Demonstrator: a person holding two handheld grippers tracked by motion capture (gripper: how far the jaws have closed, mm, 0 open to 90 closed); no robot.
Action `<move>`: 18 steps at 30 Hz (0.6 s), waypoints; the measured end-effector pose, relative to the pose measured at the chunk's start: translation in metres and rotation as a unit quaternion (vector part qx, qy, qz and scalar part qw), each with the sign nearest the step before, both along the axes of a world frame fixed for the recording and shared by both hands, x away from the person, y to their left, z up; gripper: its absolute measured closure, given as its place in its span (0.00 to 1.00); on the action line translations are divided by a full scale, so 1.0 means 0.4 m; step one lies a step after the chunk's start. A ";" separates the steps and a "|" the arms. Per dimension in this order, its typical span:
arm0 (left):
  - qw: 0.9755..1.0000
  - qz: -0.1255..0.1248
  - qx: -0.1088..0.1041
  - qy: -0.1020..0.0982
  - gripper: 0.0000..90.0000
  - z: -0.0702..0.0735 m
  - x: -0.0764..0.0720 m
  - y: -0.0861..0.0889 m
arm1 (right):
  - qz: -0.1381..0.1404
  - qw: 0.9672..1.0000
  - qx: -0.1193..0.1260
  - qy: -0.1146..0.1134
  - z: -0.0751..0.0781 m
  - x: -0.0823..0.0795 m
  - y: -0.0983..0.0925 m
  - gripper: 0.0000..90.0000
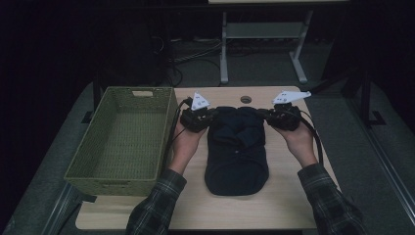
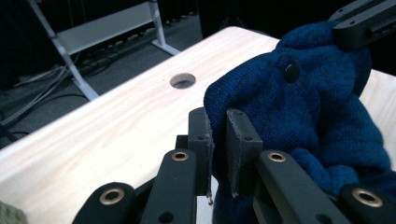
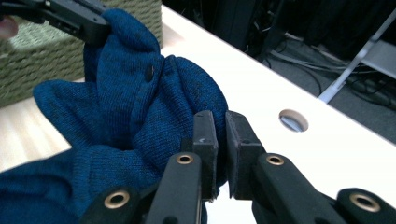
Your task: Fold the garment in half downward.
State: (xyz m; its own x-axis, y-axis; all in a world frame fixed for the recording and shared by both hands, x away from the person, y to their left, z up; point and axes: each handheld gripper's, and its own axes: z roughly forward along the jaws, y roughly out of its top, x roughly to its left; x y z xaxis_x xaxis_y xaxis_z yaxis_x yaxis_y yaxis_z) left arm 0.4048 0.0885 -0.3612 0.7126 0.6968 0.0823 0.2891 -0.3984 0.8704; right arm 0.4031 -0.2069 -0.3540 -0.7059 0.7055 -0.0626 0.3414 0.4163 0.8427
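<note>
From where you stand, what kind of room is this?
Probably a lab or workroom set up for recording, not a home: a plain wooden table with a cable hole, loose cables on the floor, and dark surroundings.

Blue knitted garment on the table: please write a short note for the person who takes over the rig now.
Left gripper: shut on the blue knitted garment, at its far left corner.
Right gripper: shut on the far right corner.
The garment lies on the wooden table, partly folded, its far edge pinched up.
The green woven basket stands left of it, with nothing in it.
Done: both corners are gripped.
Left, probably: finish the fold, then put the garment into the basket.
</note>
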 end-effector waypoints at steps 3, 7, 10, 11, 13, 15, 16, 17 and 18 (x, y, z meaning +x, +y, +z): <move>1.000 -0.005 0.002 0.004 0.90 -0.005 -0.015 0.001 | 0.003 1.000 0.000 0.005 -0.016 -0.017 0.000 0.92; 1.000 -0.013 0.004 0.010 0.90 -0.015 -0.040 0.003 | 0.009 1.000 0.006 0.014 -0.035 -0.039 -0.005 0.92; 1.000 -0.019 0.011 0.012 0.90 -0.016 -0.050 0.007 | 0.012 1.000 0.009 0.017 -0.041 -0.048 -0.008 0.92; 1.000 -0.019 0.008 0.012 0.90 -0.018 -0.056 0.006 | 0.013 1.000 0.010 0.016 -0.043 -0.053 -0.009 0.92; 1.000 -0.022 0.006 0.015 0.90 -0.023 -0.068 0.006 | 0.016 1.000 0.014 0.021 -0.050 -0.069 -0.012 0.92; 1.000 -0.024 0.008 0.019 0.90 -0.027 -0.081 0.006 | 0.017 1.000 0.014 0.022 -0.053 -0.074 -0.013 0.92; 0.999 -0.027 0.010 0.020 0.90 -0.030 -0.087 0.007 | 0.019 0.999 0.015 0.027 -0.059 -0.084 -0.015 0.92; 0.999 -0.030 0.009 0.024 0.90 -0.035 -0.097 0.009 | 0.020 0.999 0.018 0.030 -0.062 -0.090 -0.016 0.92; 0.999 -0.031 0.009 0.025 0.90 -0.037 -0.102 0.010 | 0.021 0.999 0.018 0.031 -0.065 -0.095 -0.017 0.92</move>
